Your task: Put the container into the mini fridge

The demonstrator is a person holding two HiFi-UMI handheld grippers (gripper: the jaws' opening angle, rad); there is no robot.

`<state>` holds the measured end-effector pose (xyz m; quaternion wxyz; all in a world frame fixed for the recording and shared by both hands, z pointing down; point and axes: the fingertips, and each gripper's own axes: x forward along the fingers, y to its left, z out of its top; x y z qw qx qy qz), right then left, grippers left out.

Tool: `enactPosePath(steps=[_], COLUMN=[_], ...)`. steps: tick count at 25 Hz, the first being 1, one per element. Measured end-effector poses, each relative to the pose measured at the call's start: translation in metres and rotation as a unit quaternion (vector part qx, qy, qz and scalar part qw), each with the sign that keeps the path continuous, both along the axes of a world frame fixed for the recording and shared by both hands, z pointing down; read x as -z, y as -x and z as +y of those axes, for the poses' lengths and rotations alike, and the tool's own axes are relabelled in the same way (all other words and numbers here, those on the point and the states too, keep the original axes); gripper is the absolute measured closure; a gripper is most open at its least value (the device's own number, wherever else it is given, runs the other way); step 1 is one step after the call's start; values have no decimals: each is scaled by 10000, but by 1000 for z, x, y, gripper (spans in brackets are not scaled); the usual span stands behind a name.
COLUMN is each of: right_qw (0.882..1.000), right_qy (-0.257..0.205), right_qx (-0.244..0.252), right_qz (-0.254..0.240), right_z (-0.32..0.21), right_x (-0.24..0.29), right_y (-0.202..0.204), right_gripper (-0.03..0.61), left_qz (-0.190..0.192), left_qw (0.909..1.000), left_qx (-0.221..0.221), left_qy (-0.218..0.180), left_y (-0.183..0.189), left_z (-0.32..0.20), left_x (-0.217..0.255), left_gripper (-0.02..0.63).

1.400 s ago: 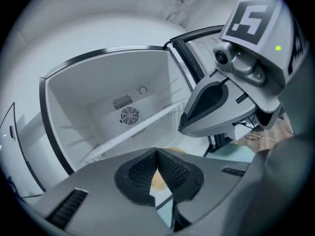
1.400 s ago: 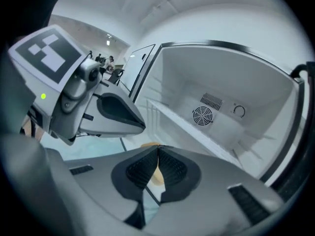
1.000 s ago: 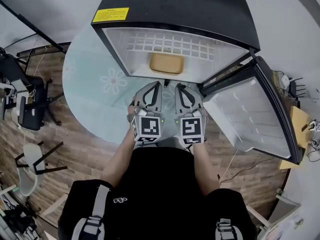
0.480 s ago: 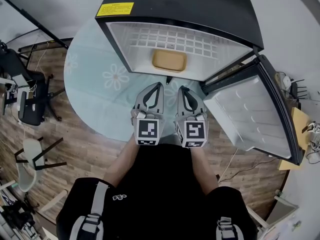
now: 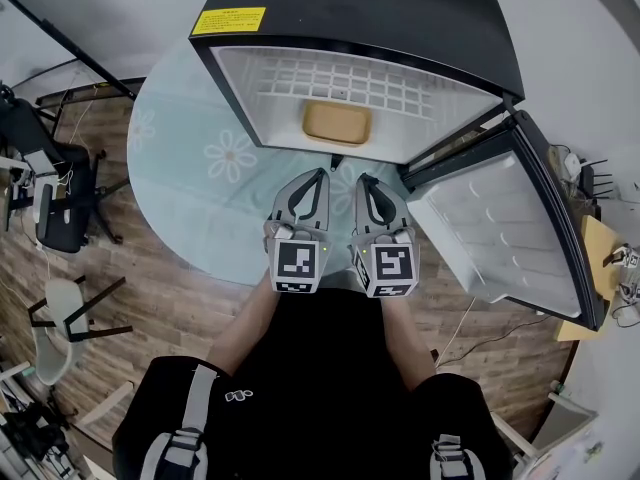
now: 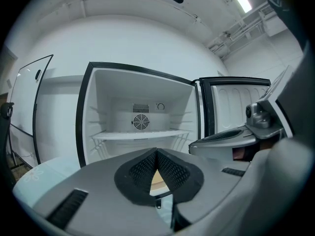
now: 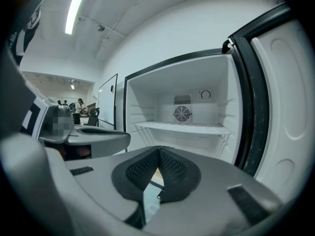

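Left tool (image 5: 322, 172), right tool (image 5: 363, 177) side by side, parallel, tips toward 12 o'clock; jaws of both pressed together, nothing gripped.

The mini fridge (image 5: 350, 8) stands upright, black outside and white inside, with a yellow label (image 5: 229, 20) on its top near the front edge. Its door (image 5: 500, 238) is swung wide open to the right. The container (image 5: 337, 123), a shallow tan rectangle with rounded corners, lies flat on the fridge's inner floor, below the white wire shelf (image 5: 340, 78), near the front opening.
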<state>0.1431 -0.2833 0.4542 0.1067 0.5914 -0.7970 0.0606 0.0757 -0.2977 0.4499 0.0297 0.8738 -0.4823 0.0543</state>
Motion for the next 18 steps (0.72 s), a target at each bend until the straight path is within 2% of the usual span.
enactPosePath(steps=[18], right_qw=[10000], right_qy=[54], right_qx=[35], right_qz=[-65], right_z=[4], right_x=[-4], right_y=[0], right_gripper=[574], left_qz=[17], left_qw=[9997], left_qx=[-111], left_qy=[225], left_y=[-8], left_z=[3], left_x=[-9], left_gripper=[601])
